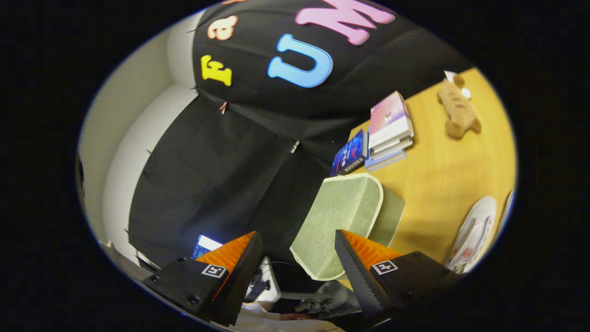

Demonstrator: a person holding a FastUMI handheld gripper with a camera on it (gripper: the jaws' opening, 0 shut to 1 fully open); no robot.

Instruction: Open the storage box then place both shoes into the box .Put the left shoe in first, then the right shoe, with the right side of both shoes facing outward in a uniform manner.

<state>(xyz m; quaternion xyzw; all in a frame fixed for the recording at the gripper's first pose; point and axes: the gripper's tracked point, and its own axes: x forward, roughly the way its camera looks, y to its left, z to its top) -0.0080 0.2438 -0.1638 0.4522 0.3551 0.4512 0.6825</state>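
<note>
The green fabric storage box (392, 214) stands on the wooden table (442, 175), and its white-trimmed lid (339, 221) faces me. The view is tilted, so the table runs up the right side. My gripper (297, 235) is open. The lid's near edge lies between the two fingers, which stand apart from it on both sides. A white shoe (474, 235) with red marks lies on the table beyond the right finger. The edge of a second shoe (508, 203) shows just past it.
A stack of books (389, 127) and a dark blue book (350, 154) sit on the table behind the box. A brown plush bear (456, 108) lies farther back. The black cloth wall (221, 175) hangs left of the table, with clutter on the floor below the fingers.
</note>
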